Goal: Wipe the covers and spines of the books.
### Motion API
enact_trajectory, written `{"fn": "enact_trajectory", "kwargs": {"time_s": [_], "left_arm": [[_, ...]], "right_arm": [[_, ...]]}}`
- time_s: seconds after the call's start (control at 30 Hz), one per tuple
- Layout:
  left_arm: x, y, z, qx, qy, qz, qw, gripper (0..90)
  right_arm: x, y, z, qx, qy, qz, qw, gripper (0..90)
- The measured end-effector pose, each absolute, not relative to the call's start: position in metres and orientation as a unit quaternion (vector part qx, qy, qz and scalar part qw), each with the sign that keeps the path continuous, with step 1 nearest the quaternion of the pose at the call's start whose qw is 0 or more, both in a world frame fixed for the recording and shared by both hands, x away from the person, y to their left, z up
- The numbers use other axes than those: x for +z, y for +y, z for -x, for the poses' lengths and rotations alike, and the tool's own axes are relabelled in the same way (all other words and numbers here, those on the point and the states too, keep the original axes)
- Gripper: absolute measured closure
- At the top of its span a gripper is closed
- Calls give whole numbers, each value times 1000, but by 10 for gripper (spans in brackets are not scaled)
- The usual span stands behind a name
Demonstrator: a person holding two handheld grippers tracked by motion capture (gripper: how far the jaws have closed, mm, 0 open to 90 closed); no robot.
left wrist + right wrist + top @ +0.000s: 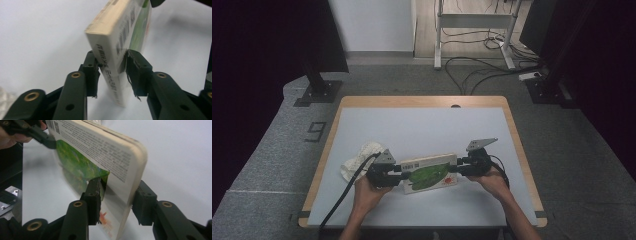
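Sitting between the two grippers in the lower middle of the high view, the box point(430, 173) spans the gap from one tool to the other above the white table point(422, 125).

At the left of that view a crumpled white cloth point(359, 158) lies on the table, just beside the left gripper point(398, 169). The left gripper holds the box's left short end. In the left gripper view its two black jaws press on the box point(117, 42) from either side, one on the pale side wall printed with black text, the other on the green printed face, so this gripper is clamped on the box. The box runs from the lower middle of that frame up toward the upper right.

In the high view the box's long axis runs left to right across the frame, tilted slightly, with the right end a little higher in the picture. Its green printed face is turned up toward the camera.

At the right, the right gripper point(460, 166) grips the opposite short end. In the right gripper view its jaws pinch the box point(100, 152) across its thickness, one pad on the green face and one on the pale rounded edge. The box stretches away to the upper left of that frame, where the left gripper point(48, 141) meets its far end.
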State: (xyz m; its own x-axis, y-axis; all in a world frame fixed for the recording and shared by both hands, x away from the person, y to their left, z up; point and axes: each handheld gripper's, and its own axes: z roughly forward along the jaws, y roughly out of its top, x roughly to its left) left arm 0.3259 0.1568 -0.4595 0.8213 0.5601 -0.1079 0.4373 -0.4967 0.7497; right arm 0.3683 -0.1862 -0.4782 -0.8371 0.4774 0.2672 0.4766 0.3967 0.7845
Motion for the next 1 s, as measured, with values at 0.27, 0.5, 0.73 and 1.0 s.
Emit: {"fn": "enact_trajectory", "kwargs": {"time_s": [0.27,0.5,0.73,1.0], "left_arm": [[-445,159,-334,94,283,-862,411,641],[-437,158,-350,112,278,-867,398,620],[-434,157,-368,133,275,-870,387,597],[-435,154,-383,158,281,-868,378,568]], "right_arm": [[-466,-181,-366,468,840,-273,37,626],[-459,-177,-369,473,834,-277,65,628],[-457,-172,-377,475,829,-279,96,630],[-457,-167,-391,471,829,-283,107,630]]}}
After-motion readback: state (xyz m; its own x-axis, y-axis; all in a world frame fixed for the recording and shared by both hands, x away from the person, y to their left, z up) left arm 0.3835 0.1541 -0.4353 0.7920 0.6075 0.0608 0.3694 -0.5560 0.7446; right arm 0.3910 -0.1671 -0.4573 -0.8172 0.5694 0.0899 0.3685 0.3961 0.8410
